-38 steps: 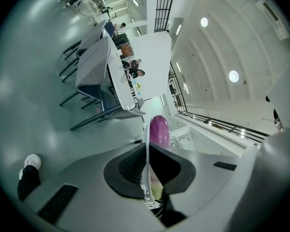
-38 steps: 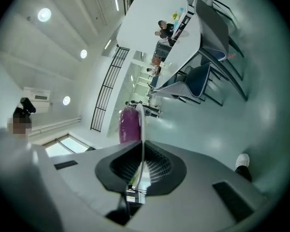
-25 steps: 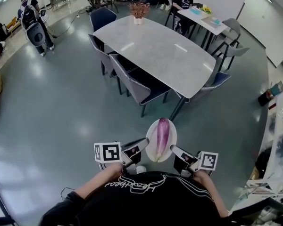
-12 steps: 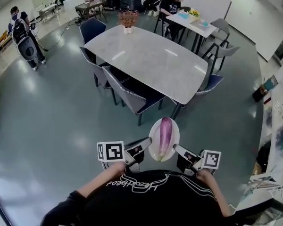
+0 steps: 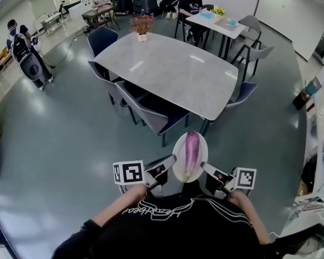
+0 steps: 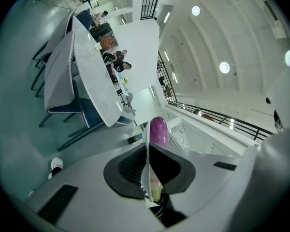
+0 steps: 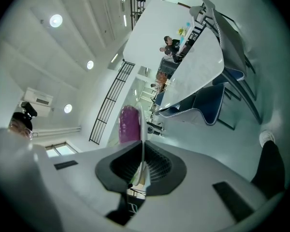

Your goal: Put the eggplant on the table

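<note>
Eggplant on a plate, gripped from both sides

Low in the head view, the left claw [image 5: 170, 161] is clamped on the left rim of a white plate [image 5: 178, 155]. The purple eggplant [image 5: 191, 149] lies lengthwise on it, and the right claw [image 5: 205, 167] pinches the right rim. The plate's up over the floor, well apart from the grey bench [image 5: 167, 69] in the upper middle.

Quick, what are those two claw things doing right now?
Left gripper: closed on the rim of the white plate, which carries the eggplant.
Right gripper: closed on the plate's opposite rim.
</note>
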The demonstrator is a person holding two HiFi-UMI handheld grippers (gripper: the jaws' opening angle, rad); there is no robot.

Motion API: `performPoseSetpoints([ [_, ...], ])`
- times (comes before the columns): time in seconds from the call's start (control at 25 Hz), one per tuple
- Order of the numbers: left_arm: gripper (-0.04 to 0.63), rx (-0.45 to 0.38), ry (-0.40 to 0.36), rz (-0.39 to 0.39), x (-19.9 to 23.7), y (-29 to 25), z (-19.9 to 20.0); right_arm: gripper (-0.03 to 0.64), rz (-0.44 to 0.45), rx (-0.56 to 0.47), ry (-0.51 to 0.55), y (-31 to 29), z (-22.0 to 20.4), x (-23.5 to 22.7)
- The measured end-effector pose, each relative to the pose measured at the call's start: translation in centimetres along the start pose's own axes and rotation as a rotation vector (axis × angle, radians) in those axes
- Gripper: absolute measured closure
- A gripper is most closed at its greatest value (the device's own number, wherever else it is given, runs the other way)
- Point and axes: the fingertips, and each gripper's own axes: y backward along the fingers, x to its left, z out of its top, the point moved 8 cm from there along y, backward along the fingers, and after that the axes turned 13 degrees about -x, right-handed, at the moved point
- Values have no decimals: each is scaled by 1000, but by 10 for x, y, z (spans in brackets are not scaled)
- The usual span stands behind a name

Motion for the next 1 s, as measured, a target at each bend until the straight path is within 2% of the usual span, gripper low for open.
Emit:
performPoseSetpoints([
  [0.4,571,-9,-4,65,23,-57,35,598,23,20,-52,-39,55,-40],
  [1.0,571,-23,25,171,70,-222,92,597,0,66,-145,-100,211,-127],
])
